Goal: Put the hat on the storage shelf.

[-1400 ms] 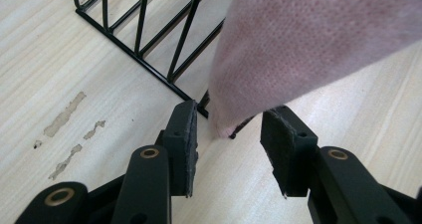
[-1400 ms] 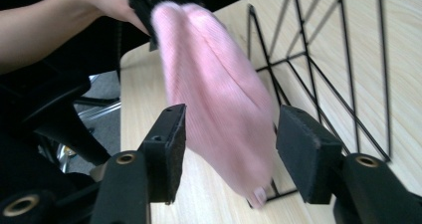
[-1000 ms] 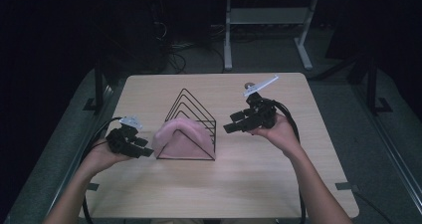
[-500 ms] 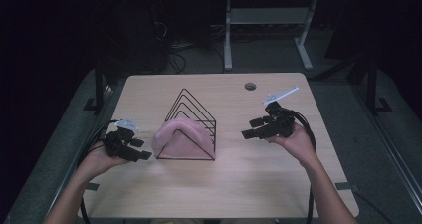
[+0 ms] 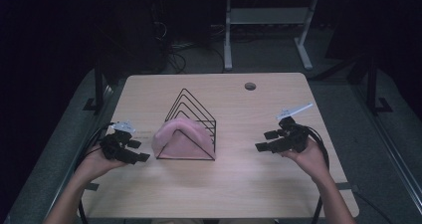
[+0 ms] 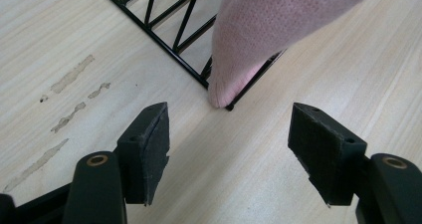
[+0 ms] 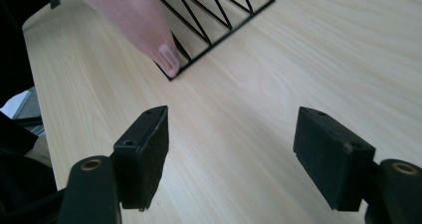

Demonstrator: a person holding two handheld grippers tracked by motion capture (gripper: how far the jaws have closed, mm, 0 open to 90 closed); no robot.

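The cloth (image 5: pixel 181 137) is pink with tiny dots. The wire rack (image 5: pixel 194 115) is black. The table (image 5: pixel 229 184) is light wood.

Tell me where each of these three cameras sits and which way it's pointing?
High view: above the person's side, looking forward and down on the table; both forearms, left gripper and right gripper show.
Left gripper view: rides the left gripper, facing the wire rack and pink cloth.
Right gripper view: rides the right gripper, facing the rack's other end.
All share rack and cloth.
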